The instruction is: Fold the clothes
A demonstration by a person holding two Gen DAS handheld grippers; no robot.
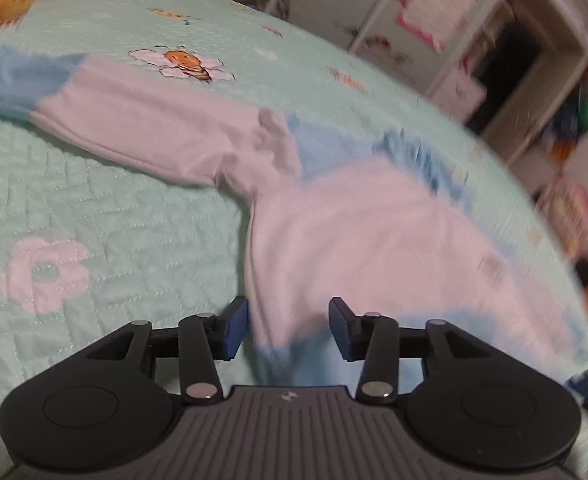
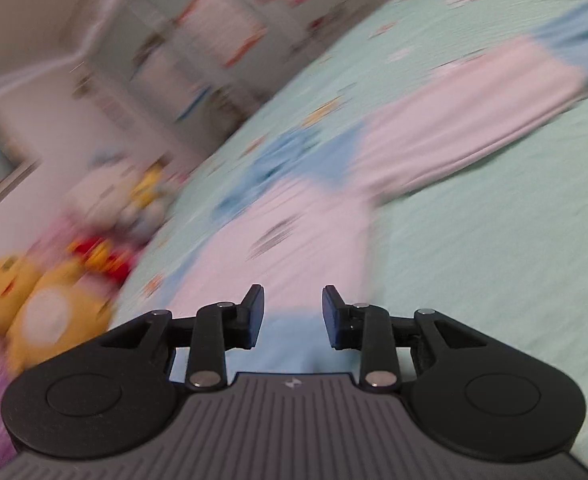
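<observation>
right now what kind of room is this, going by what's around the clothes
Most likely a child's bedroom: a mint green quilted bedspread with bees and flowers under the pink and blue top, yellow and red plush toys beside it, and white shelving with pink fabric bins.

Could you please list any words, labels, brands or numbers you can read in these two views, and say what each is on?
No readable words or numbers.
Left gripper body: a small pale logo mark, no letters.
Right gripper body: the same mark.
Shirt: dark print on the chest, too blurred to read.
Storage boxes on the shelf: blurred, nothing legible.
</observation>
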